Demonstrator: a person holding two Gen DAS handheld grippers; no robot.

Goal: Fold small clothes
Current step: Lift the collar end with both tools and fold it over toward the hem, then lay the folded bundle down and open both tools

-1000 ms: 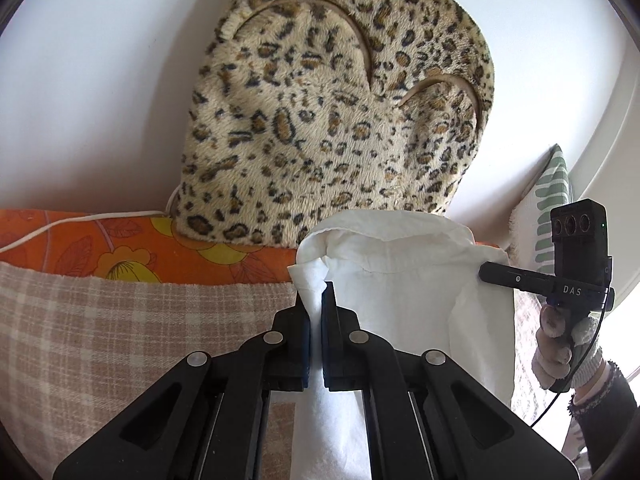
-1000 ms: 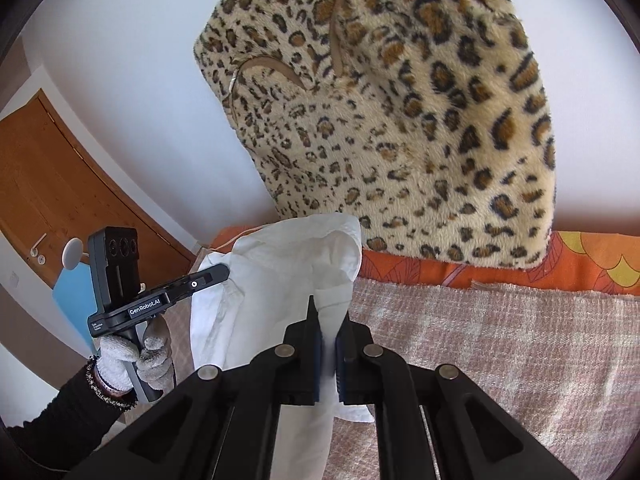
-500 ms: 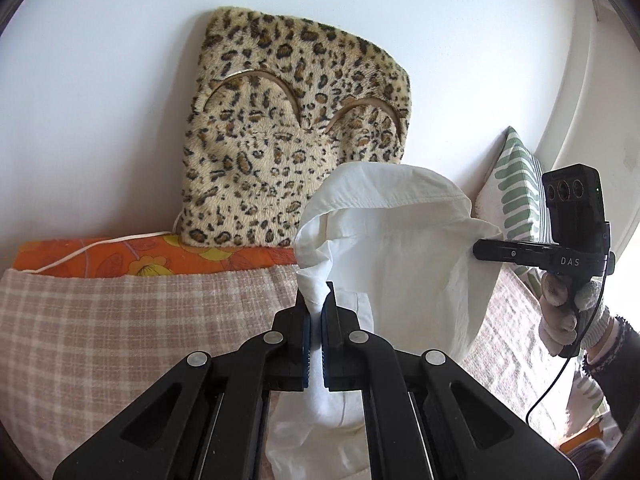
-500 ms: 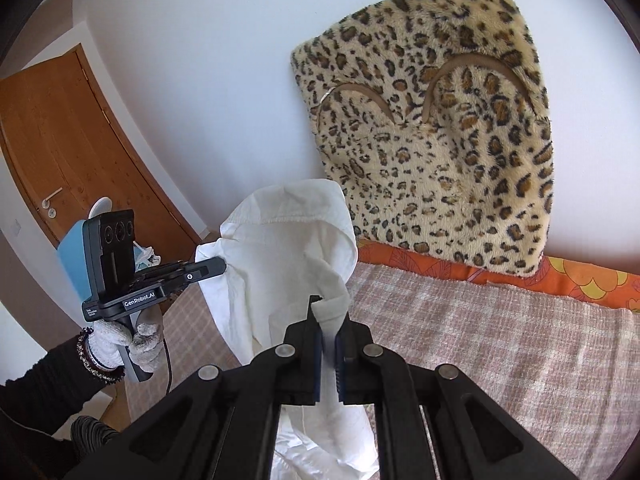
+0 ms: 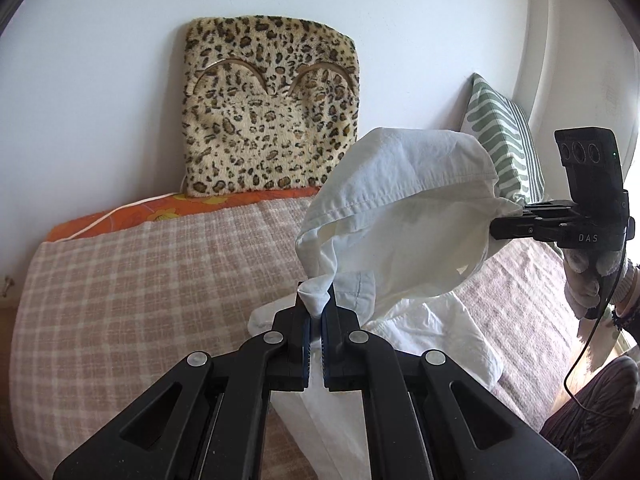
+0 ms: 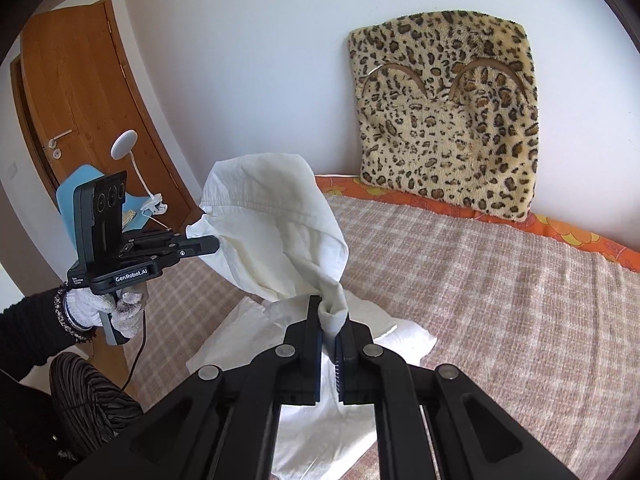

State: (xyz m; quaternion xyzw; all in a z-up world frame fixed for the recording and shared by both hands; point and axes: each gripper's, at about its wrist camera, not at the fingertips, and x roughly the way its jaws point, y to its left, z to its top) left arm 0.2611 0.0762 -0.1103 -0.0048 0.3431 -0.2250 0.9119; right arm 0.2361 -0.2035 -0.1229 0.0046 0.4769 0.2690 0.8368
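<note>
A white garment (image 5: 400,216) is held up over the bed (image 5: 140,280), its upper part stretched in the air while its lower part lies on the checked cover. The left gripper (image 5: 316,312) is pinched on one bunched corner of cloth, and the right gripper (image 6: 329,316) is pinched on another; in each view the other gripper is seen out to the side, also clamped on fabric. The cloth between them sags in a loose hood (not yet a clean edge). The step in hand seems to be carrying the raised edge over the part on the bed. For a neat fold, the two corners should be kept level and drawn apart until the edge is taut, then lowered together onto the flat part, and both grips kept closed until the cloth rests. A leopard cushion (image 5: 272,108) leans against the wall, well clear.
</note>
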